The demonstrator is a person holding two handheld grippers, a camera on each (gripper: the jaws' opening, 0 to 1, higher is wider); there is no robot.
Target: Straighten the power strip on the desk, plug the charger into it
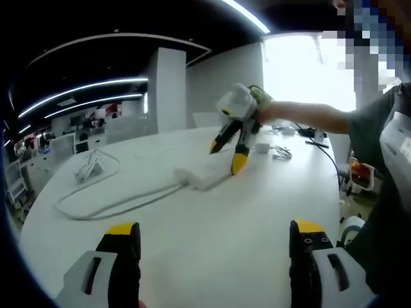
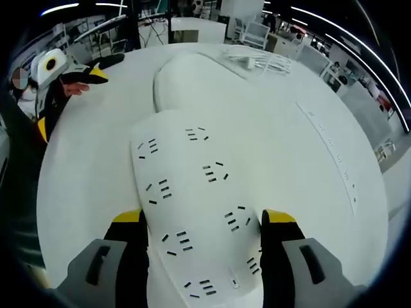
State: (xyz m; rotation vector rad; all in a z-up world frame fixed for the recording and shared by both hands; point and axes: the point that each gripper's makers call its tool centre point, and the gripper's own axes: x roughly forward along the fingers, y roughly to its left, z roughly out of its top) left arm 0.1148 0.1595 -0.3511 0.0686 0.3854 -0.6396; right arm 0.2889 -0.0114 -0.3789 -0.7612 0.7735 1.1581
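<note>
White desk point(image 1: 192, 218) — unlabelled power strip point(image 2: 192, 212)

One power strip point(image 2: 192, 212), one charger point(image 1: 262, 148), two cable bundles point(image 1: 90, 168).

In the right gripper view the long white plastic power strip point(image 2: 192, 205) runs off the bottom edge, so its near end is cut off. In the left gripper view the small white items point(image 1: 273, 151) on the far white tabletop point(image 1: 212, 237) are too blurred to identify, and the bundled white cable point(image 1: 90, 168) is indistinct.
</note>
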